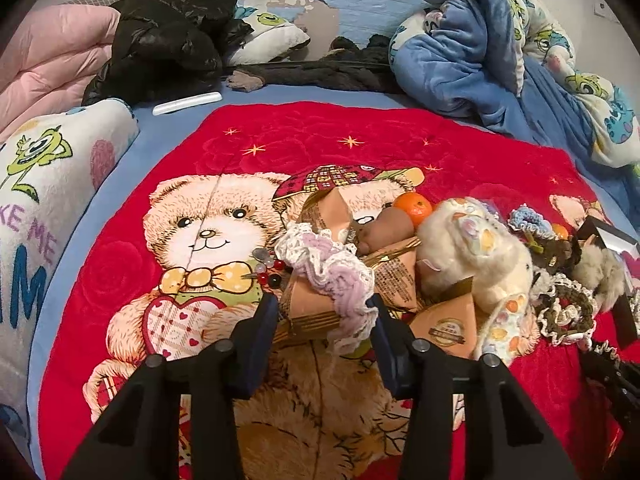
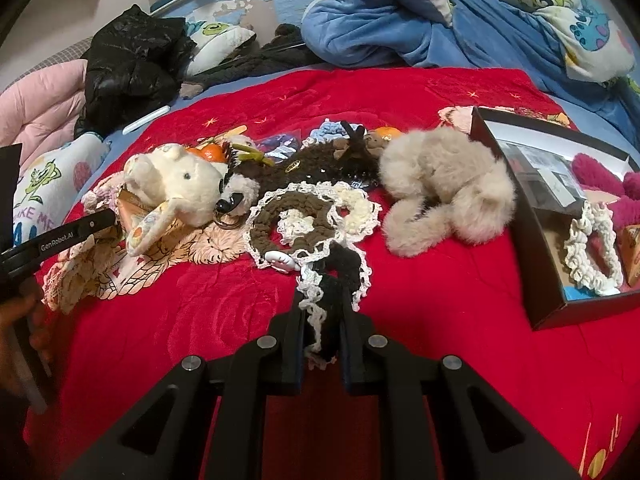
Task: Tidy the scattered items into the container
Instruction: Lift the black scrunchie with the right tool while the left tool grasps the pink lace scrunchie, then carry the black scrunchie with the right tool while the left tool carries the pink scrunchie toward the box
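- Yarn fills the right hand-held gripper [image 2: 320, 332], its jaws narrowed on a black crocheted scrunchie [image 2: 340, 272] edged in white lace.
- Left hand-held gripper [image 1: 324, 316] stands wide, jaws either side of a lilac lace scrunchie [image 1: 336, 276] draped over tan paper packets [image 1: 396, 280].
- Red plush blanket [image 2: 440, 320] with teddy-bear print covers the bed.
- Two fluffy toys lie mid-blanket: a cream one [image 2: 172, 188], a beige one [image 2: 444, 188].
- Dark box [image 2: 532, 264] at right holds one white scrunchie [image 2: 592, 256].
- Blue fleece bedding [image 2: 380, 28] is piled behind.
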Demonstrator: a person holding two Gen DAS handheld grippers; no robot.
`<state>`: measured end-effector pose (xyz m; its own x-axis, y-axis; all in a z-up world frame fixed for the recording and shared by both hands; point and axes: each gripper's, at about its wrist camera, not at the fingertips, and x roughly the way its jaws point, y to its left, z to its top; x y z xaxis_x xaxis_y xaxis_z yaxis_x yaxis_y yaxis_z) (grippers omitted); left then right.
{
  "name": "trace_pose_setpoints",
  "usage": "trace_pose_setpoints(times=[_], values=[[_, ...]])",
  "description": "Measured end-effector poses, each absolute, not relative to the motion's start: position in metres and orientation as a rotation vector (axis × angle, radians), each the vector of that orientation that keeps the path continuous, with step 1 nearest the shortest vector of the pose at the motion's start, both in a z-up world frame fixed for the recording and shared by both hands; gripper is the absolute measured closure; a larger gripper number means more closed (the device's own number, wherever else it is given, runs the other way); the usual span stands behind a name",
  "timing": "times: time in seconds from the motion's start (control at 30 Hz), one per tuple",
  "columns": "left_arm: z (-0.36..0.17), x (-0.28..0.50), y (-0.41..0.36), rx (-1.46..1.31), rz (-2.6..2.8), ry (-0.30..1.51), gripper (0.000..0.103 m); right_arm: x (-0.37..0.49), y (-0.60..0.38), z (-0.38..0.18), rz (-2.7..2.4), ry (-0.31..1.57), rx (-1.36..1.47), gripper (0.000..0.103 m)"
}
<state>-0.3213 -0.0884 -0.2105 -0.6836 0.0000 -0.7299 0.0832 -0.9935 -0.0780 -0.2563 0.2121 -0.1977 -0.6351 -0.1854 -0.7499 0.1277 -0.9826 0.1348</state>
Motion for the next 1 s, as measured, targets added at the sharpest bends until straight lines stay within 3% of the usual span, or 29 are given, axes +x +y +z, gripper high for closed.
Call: trace_pose_setpoints(times=[0.83, 1.0], values=[[-0.166, -0.272, -0.048, 1.306, -2.89, 0.119, 0.06, -0.239, 0.204, -0.152, -2.684, -0.156, 1.105, 0.092], [-0.166, -0.254, -0.031, 1.377, -2.852, 0.034, 0.06, -0.232, 0.199, -0.143, -2.67, -0.142, 1.073, 0.092]])
